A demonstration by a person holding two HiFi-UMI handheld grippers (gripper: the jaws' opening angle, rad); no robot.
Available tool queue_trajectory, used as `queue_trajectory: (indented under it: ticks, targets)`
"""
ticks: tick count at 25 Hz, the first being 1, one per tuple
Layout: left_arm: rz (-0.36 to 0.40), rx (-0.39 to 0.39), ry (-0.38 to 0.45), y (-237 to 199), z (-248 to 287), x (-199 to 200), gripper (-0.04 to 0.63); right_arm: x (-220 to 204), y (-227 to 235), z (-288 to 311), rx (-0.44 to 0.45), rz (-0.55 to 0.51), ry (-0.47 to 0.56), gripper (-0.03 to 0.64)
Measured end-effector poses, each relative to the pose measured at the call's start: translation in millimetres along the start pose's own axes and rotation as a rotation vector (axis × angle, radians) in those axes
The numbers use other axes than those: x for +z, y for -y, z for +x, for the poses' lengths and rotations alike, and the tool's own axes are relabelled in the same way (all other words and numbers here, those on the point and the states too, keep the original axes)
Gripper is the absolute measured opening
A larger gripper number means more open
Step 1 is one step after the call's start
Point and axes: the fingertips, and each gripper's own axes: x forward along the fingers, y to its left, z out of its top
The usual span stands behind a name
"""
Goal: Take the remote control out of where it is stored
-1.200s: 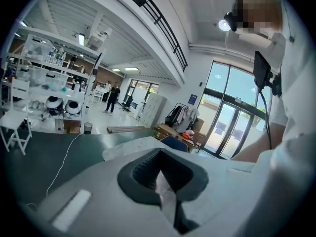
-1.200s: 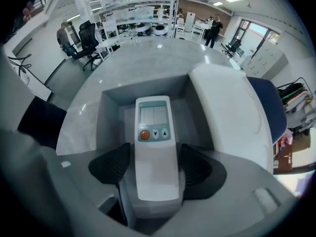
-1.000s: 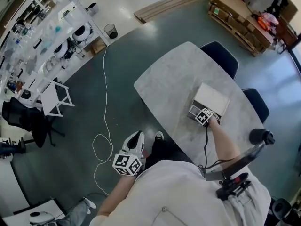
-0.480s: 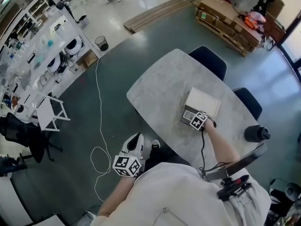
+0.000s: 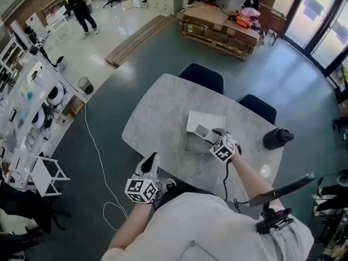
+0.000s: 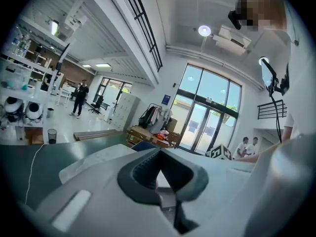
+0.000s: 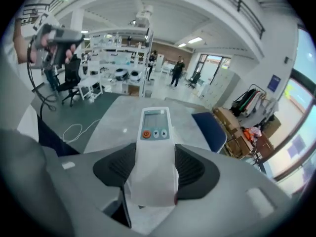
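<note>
A white remote control (image 7: 155, 141) with a small screen and an orange button is clamped between the dark pads of my right gripper (image 7: 156, 168). Its screen end sticks out past the jaws, above the grey table (image 7: 118, 122). In the head view my right gripper (image 5: 218, 141) hovers at the near right side of a white box (image 5: 204, 123) on the table (image 5: 157, 129). My left gripper (image 5: 149, 166) hangs off the table's near edge, beside the body. Its jaws (image 6: 165, 179) are shut, with nothing between them.
A black bottle (image 5: 277, 138) stands on the table's right end. Two dark chairs (image 5: 202, 76) (image 5: 259, 107) sit along the far side. A white cable (image 5: 98, 162) trails over the floor at left. Pallets of cardboard (image 5: 217, 29) lie farther back, and a person (image 5: 81, 10) stands far off.
The head view has swung, so the table now sits more in the middle. My right gripper has shifted from the box's near edge to its right side. The left gripper stays low.
</note>
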Motion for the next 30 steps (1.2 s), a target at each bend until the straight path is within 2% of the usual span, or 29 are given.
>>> queue_trajectory:
  ticks: [3,8,12,16,20,30]
  targets:
    - [0.022,-0.066,0.011,17,27,17,0.000,37,25,-58,-0.082,0.136,0.187,0.281]
    - [0.054,-0.187,0.053,57,59,44,0.000,70,52,-152,-0.208,0.344,0.500,0.281]
    - [0.103,-0.267,0.081,91,72,59,0.000,71,52,-198,-0.243,0.490,0.657,0.281]
    - [0.140,-0.309,0.085,119,79,62,0.000,61,43,-226,-0.254,0.584,0.738,0.281]
    - [0.148,-0.323,0.090,125,77,64,0.000,66,36,-247,-0.275,0.599,0.797,0.281]
    - [0.145,-0.306,0.091,122,68,58,0.000,69,35,-257,-0.284,0.632,0.826,0.281]
